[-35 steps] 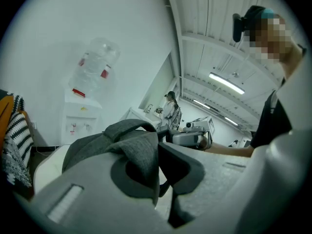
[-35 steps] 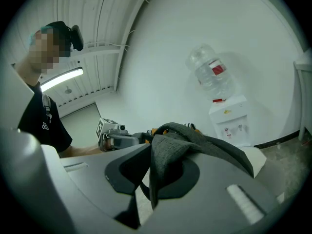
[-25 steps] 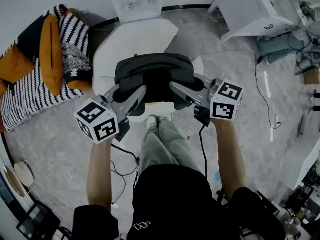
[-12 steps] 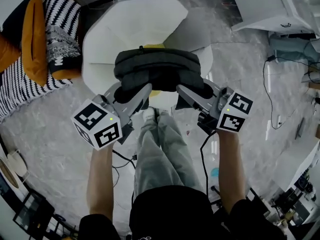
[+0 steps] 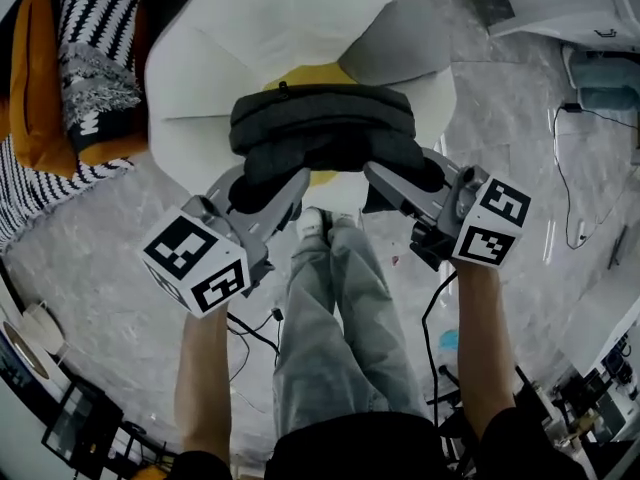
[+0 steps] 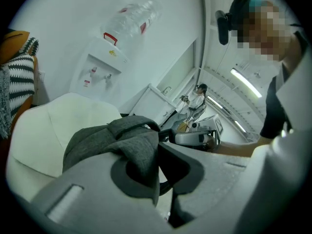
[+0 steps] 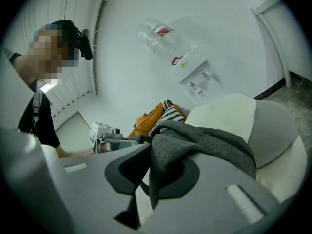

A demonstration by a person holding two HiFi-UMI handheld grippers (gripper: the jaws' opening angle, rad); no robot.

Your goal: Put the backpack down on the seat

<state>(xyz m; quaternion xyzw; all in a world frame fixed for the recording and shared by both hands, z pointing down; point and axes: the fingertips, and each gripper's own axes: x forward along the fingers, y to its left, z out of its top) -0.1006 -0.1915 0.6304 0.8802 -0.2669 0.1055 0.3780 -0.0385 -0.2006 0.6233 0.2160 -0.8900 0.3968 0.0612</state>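
A dark grey backpack hangs in the air between my two grippers, over the front of a white armchair with a yellow seat. My left gripper is shut on grey fabric at the backpack's left side. My right gripper is shut on the fabric of its right side. In each gripper view a fold of the backpack is pinched between the jaws. The backpack's underside is hidden, so I cannot tell whether it touches the seat.
Striped and orange cushions lie on the floor to the left of the armchair. The person's legs stand just in front of the seat. Cables run over the floor at the right. A white water dispenser stands behind the chair.
Both grippers have carried the backpack forward over the armchair; the chair now sits nearer and larger under the bag. Both grips are unchanged.
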